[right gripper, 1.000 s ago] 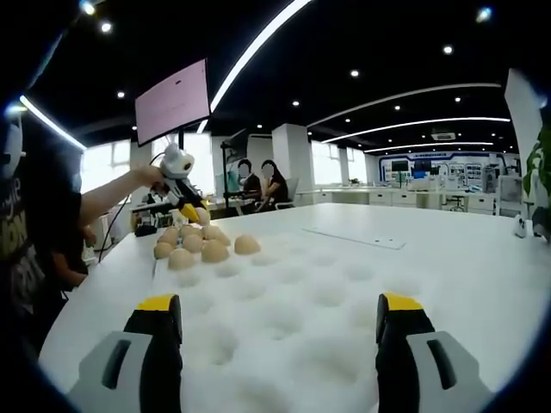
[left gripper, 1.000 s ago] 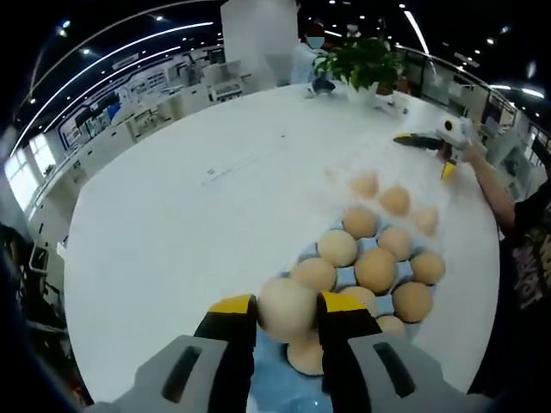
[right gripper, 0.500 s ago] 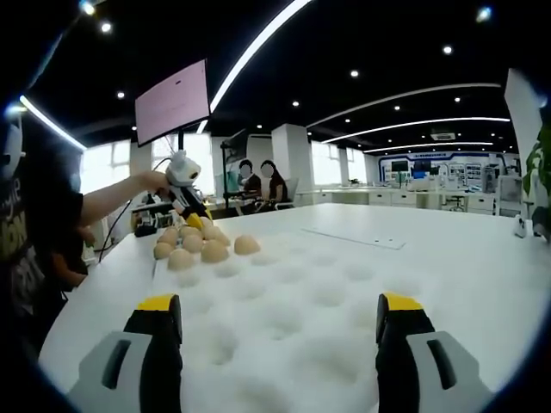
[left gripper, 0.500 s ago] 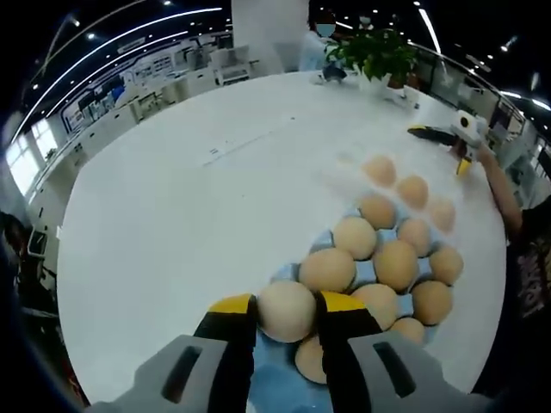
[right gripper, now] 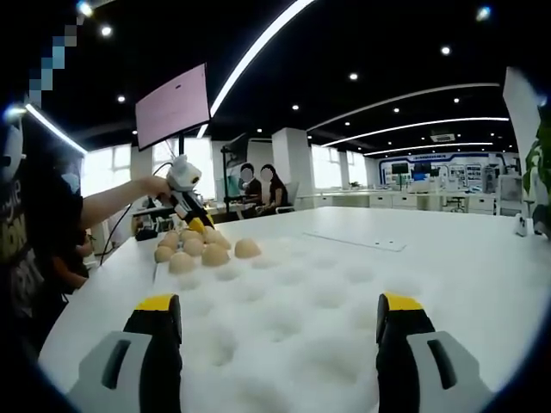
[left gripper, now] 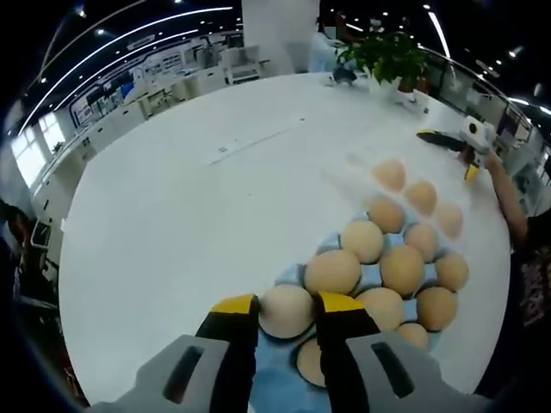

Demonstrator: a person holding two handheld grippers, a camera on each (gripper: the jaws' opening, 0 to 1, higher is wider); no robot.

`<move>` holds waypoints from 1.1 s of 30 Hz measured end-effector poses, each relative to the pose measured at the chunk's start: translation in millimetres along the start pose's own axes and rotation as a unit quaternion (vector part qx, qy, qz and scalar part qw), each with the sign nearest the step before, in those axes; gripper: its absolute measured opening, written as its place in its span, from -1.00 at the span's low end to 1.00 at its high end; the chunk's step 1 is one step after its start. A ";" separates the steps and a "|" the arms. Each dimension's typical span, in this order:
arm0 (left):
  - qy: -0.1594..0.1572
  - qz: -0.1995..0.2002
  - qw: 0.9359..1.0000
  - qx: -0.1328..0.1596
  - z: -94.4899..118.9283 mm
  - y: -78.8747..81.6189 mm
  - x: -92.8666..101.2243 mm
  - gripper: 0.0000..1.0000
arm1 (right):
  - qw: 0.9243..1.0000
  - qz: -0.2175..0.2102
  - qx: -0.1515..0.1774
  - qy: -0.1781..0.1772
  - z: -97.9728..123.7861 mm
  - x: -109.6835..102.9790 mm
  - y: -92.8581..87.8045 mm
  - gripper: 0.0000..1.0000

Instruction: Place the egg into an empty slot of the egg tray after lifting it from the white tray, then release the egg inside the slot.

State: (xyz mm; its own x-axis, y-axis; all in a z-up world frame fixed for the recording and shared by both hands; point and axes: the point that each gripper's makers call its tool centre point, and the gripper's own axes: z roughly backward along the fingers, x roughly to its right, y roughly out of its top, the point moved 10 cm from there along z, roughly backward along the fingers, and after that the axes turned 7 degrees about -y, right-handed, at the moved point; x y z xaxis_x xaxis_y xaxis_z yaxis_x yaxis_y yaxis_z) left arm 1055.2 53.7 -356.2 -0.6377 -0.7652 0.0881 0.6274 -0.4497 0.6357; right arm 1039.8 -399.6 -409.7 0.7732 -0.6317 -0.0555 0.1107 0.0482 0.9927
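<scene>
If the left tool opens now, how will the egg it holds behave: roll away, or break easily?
The egg, pinched between the left tool jaws, is round and smooth, so it would probably roll unless a cup catches it. It hangs over the blue egg tray, whose cups should likely stop it. Its shell looks thin and probably fragile, so a hard squeeze or a drop might crack it.

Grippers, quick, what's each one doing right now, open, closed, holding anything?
Left gripper: shut on an egg above the blue egg tray.
Right gripper: open, holding nothing, over the white tray.
</scene>
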 end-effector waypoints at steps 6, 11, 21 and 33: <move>0.005 0.009 1.000 0.024 3.8 -0.8 8.3 -0.43 | 1.000 0.000 0.000 0.000 -0.6 0.1 0.1 0.96; 0.013 0.014 0.999 0.043 10.9 1.3 19.9 -0.38 | 1.000 0.001 -0.002 -0.001 -1.2 0.4 0.2 0.96; -0.019 0.003 0.998 0.064 19.4 17.6 20.7 -0.26 | 1.000 0.000 0.000 -0.002 -2.0 0.8 -0.3 0.96; -0.045 -0.036 0.996 0.073 10.3 36.3 22.7 -0.11 | 1.000 -0.001 0.002 -0.001 -2.0 0.3 -0.2 0.96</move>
State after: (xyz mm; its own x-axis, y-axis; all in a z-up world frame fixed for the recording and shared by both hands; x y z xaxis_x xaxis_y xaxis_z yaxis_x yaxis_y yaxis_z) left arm 1058.9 24.7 -323.2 -0.7209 -0.6854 0.1023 0.5110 -0.4260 0.7466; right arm 1041.3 -398.2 -410.1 0.7723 -0.6327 -0.0567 0.1087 0.0437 0.9931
